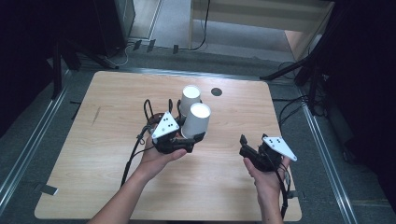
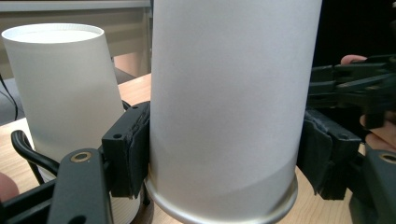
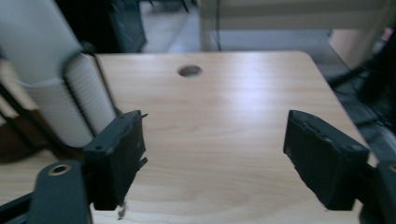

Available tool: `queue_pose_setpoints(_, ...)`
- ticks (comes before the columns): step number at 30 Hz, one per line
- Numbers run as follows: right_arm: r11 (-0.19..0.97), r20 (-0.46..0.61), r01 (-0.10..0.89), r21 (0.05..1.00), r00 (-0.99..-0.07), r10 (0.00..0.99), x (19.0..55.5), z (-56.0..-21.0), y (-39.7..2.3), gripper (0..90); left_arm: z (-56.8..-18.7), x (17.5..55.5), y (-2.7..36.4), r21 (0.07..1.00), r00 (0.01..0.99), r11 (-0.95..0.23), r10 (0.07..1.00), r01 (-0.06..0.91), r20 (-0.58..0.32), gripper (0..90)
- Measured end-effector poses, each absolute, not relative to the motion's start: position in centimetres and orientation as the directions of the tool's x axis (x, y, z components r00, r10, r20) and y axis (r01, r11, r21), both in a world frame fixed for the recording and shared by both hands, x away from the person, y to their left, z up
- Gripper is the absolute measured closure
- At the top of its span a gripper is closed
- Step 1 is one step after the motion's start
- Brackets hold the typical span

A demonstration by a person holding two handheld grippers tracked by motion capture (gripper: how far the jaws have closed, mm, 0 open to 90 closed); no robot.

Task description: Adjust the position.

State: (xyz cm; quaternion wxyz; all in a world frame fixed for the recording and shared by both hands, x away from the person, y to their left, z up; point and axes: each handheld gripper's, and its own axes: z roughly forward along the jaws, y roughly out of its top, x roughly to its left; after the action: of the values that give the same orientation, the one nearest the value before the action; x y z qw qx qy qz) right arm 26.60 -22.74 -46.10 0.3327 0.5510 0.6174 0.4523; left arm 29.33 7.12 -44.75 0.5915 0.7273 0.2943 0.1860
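Left gripper (image 1: 192, 138) clamps paper cup (image 1: 196, 120) low on its wall; light, crushable, grip gently; right gripper (image 1: 246, 148) wide, holding nothing.

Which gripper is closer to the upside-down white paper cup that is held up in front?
Left. The left gripper is clamped on that upside-down white paper cup. The right gripper is apart from it, open over bare wooden table to its right.

Upside-down white paper cup (image 1: 196, 120), tilted, clamped between jaws; second inverted white cup (image 1: 189, 98) just behind it.
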Motion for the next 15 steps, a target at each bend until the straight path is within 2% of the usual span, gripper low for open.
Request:
queue_pose_setpoints(3, -0.033, 0.111, 0.317, 0.948, -0.233, 0.966, 25.8, -45.7, -21.4, 15.3, -44.9, 29.3, 7.0, 0.97, 0.759, -0.126, 0.646, 0.21, -0.08, 27.5)
queue_pose_setpoints(7, -0.067, 0.147, 0.28, 0.958, -0.278, 0.949, 25.0, -45.0, -19.9, 13.5, -45.1, 29.2, 6.9, 0.969, 0.761, -0.129, 0.643, 0.21, -0.08, 27.5)
queue_pose_setpoints(15, -0.144, 0.232, 0.271, 0.952, -0.326, 0.917, 24.1, -43.8, -18.4, 12.5, -45.5, 29.3, 7.0, 0.967, 0.754, -0.132, 0.651, 0.219, -0.082, 27.5)
